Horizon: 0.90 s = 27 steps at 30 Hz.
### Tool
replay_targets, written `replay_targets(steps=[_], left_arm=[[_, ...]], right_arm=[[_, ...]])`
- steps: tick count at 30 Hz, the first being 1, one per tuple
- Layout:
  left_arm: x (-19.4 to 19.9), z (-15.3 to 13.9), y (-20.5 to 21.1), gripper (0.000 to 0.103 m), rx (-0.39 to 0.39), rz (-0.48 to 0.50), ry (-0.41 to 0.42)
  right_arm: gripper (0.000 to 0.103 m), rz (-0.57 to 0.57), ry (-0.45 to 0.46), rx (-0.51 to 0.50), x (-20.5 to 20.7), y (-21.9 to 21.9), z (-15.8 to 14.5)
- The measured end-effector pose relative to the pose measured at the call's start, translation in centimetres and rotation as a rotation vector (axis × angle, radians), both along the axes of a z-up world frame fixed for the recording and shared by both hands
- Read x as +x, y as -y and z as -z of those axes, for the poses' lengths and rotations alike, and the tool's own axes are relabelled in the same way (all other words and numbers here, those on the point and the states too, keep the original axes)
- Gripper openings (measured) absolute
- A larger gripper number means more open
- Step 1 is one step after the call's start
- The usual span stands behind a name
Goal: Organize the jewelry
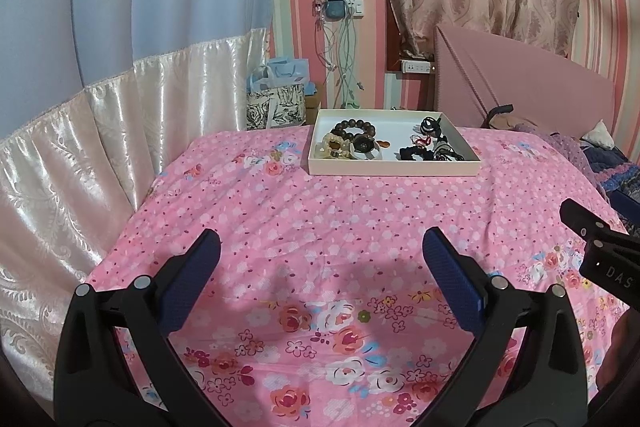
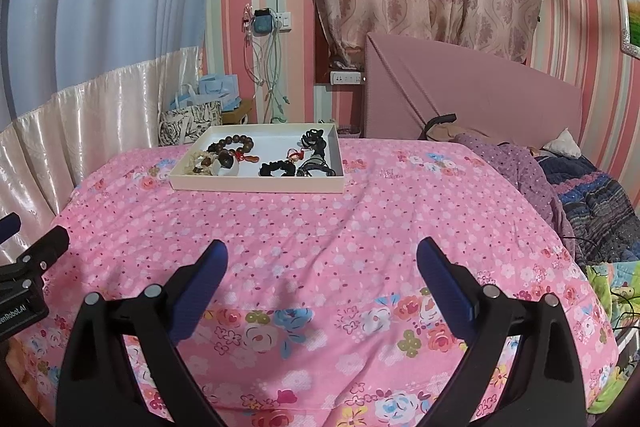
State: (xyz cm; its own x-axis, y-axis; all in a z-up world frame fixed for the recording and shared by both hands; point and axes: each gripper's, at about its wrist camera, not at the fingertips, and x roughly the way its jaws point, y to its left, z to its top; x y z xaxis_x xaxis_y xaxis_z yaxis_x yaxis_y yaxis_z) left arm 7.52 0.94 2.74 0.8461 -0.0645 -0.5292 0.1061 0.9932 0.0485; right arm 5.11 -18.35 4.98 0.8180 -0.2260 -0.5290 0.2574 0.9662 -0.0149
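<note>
A shallow white tray (image 1: 392, 169) sits on the far side of the pink floral bedspread; it also shows in the right wrist view (image 2: 256, 184). Inside lie a dark wooden bead bracelet (image 1: 354, 127), a pale bracelet (image 1: 330, 147), black hair ties (image 1: 414, 151) and dark cords (image 1: 430, 125). The same bracelet (image 2: 232, 143) and hair ties (image 2: 276, 169) show in the right wrist view. My left gripper (image 1: 320, 247) is open and empty, well short of the tray. My right gripper (image 2: 322, 253) is open and empty, also short of it.
The bedspread (image 1: 320, 227) covers the bed. A pink headboard (image 1: 520, 87) and crumpled blankets (image 2: 580, 187) are at the right. Curtains (image 1: 80, 107) hang at the left. Gift bags (image 1: 280, 99) and hanging cables (image 1: 340, 59) stand beyond the bed's far edge.
</note>
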Motion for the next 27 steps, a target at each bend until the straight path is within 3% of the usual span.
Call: replay_targets(steps=[27], left_arm=[[-0.01, 0.00, -0.01, 0.100, 0.016, -0.021, 0.013]], right_arm=[[0.095, 0.005, -0.005, 0.000, 0.02, 0.35, 0.24]])
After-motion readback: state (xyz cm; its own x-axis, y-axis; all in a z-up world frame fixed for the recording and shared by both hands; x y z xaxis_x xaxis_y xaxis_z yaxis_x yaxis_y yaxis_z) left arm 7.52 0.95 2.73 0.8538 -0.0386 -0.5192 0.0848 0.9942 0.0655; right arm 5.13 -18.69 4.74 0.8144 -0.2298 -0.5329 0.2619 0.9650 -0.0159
